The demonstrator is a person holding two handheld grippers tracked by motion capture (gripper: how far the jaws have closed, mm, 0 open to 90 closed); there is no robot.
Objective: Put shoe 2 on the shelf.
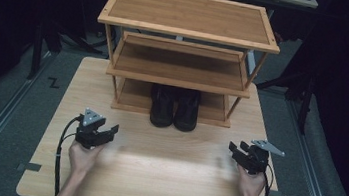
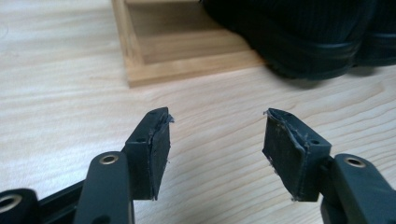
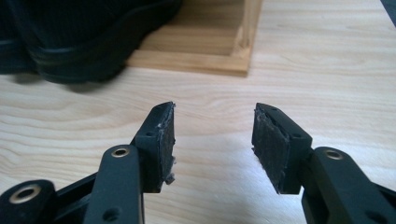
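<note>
Between my left gripper's (image 2: 216,130) pads was only bare table (image 2: 56,93); its jaws stood apart and held nothing. On my right gripper (image 3: 214,128) the jaws were also apart and empty. I kept both low and wide, I think to be ready for one shoe each. Farther off, the pair of black shoes (image 1: 175,107) stood on the bottom shelf of the wooden rack (image 1: 187,16), toes sticking out toward me, well apart from both grippers.
</note>
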